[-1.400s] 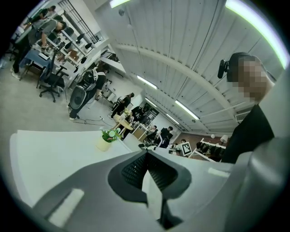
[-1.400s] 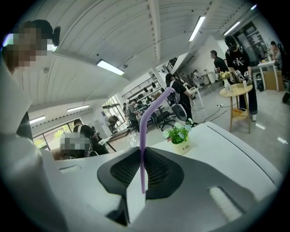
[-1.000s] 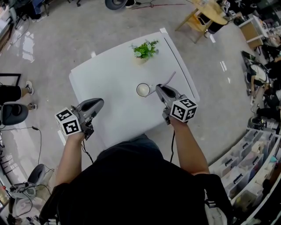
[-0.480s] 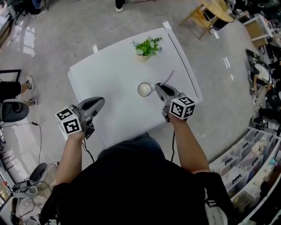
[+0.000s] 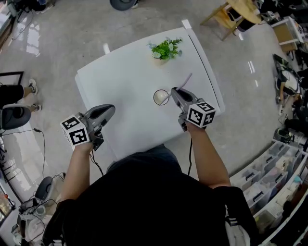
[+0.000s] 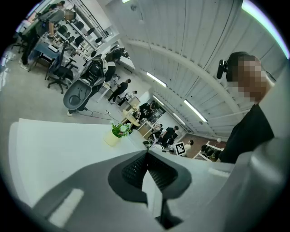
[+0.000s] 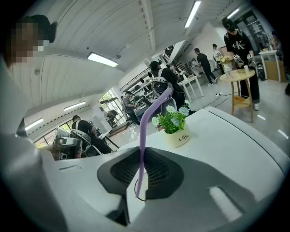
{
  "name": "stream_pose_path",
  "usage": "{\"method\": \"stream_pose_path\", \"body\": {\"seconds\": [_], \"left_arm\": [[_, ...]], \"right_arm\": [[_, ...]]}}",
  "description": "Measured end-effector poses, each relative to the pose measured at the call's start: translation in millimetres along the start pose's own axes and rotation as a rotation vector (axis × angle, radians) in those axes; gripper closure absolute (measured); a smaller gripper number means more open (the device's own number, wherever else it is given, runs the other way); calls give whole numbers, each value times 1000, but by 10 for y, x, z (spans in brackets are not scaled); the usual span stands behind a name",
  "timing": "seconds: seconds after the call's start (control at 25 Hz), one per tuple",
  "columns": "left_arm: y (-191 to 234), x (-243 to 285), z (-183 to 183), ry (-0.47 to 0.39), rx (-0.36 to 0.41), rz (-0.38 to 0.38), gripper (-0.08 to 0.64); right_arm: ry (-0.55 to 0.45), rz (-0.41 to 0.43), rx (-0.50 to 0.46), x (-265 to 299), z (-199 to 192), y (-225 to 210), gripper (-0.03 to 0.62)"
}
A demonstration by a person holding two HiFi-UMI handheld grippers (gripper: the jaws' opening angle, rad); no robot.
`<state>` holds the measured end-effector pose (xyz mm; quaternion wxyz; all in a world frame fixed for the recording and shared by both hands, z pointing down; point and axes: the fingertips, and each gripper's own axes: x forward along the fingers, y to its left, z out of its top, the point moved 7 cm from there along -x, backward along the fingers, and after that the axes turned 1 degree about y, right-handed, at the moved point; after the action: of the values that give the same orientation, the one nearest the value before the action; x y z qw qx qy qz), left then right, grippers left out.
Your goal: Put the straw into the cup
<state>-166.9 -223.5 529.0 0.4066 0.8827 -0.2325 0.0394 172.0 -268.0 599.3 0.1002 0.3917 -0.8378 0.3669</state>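
A purple straw [image 7: 147, 131] stands upright between the jaws of my right gripper [image 7: 141, 156], which is shut on it; its bent top leans right. In the head view the straw [image 5: 185, 81] sticks out past the right gripper [image 5: 175, 91], just right of the white cup [image 5: 160, 97] on the white table [image 5: 120, 81]. Below the straw's lower end a curved bit of the cup's rim [image 7: 136, 186] shows through the jaw gap. My left gripper [image 5: 109, 108] hangs over the table's near left edge, shut with nothing in it [image 6: 146, 156].
A small potted plant [image 5: 165, 49] stands at the table's far side, also seen as the plant [image 7: 174, 123] beyond the right jaws. A wooden side table [image 5: 234, 14] and shelves of bins [image 5: 276, 182] lie to the right. People and chairs fill the room behind.
The right gripper with the straw has sunk a little and stays beside the cup. The left gripper has barely shifted.
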Motion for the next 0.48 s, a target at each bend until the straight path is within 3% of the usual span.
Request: {"method": "stream_pose_path", "body": {"seconds": [0.48], "left_arm": [[76, 27, 43, 0, -16, 1, 558]], "right_arm": [[13, 16, 29, 101, 69, -49, 534]]}}
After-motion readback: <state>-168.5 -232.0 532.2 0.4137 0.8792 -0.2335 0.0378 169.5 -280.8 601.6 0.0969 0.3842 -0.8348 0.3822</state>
